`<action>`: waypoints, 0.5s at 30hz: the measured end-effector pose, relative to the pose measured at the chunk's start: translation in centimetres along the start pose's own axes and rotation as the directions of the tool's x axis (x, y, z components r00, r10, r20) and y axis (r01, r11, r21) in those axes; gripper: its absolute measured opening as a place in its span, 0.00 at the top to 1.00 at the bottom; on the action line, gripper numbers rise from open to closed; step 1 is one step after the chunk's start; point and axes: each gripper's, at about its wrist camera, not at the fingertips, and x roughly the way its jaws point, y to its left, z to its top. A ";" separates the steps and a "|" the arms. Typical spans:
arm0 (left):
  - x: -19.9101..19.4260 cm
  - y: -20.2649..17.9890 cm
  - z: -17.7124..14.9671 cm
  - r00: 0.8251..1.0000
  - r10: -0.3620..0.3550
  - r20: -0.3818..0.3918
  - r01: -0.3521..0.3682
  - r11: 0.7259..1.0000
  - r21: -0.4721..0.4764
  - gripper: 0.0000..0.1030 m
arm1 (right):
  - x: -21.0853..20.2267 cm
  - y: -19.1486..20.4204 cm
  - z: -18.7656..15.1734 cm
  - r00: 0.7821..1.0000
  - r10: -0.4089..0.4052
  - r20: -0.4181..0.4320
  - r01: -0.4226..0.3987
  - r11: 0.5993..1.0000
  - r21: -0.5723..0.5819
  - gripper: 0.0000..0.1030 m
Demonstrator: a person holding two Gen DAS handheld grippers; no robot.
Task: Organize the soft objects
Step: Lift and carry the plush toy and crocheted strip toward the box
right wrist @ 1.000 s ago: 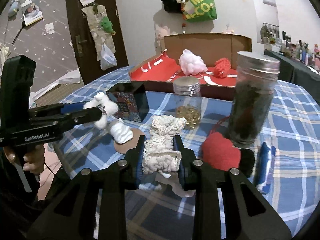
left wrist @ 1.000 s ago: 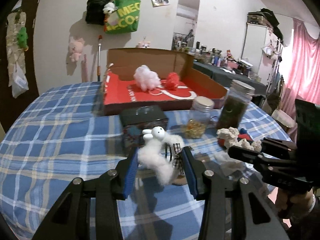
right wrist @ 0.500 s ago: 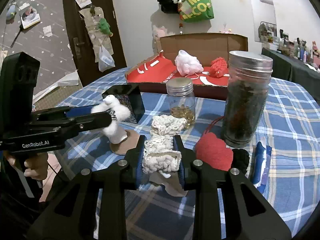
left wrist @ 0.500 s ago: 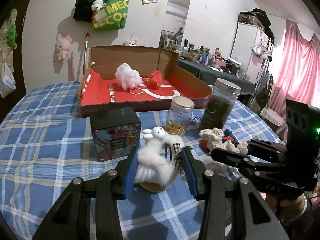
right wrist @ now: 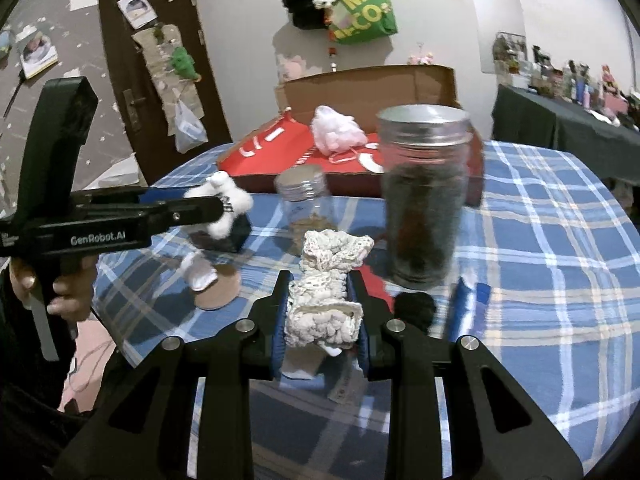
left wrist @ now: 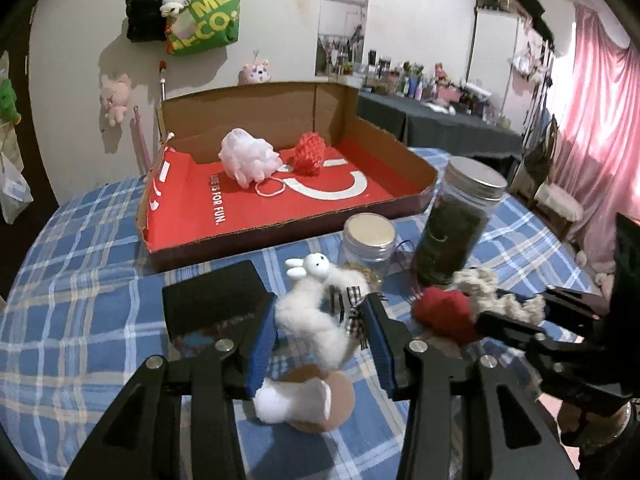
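Note:
My left gripper (left wrist: 320, 344) is shut on a white plush rabbit (left wrist: 320, 312), held above the checked table; it also shows in the right wrist view (right wrist: 224, 204). My right gripper (right wrist: 322, 320) is shut on a cream crocheted piece (right wrist: 328, 280), lifted off the table; it shows at the right of the left wrist view (left wrist: 496, 296). A red-lined cardboard box (left wrist: 280, 200) at the back holds a white mesh puff (left wrist: 248, 156) and a red knit ball (left wrist: 310, 152). A red knit heart (left wrist: 444, 312) lies on the table under the right gripper.
A small glass jar (left wrist: 370, 244) and a tall dark jar (left wrist: 456, 228) stand before the box. A black tin box (left wrist: 216, 300) sits left of the rabbit. A round cork coaster (left wrist: 324, 404) lies below it. A blue item (right wrist: 464, 300) and a black pompom (right wrist: 414, 306) lie right.
Both grippers have risen and moved forward toward the box with their loads. The rabbit is now higher over the coaster; the crocheted piece is lifted clear of the table.

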 end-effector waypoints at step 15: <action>2.1 1.8 4.0 0.986 0.099 -0.134 -0.088 0.992 0.086 0.56 | -1.2 -5.7 0.8 0.997 -0.062 -0.043 0.065 0.995 0.077 0.75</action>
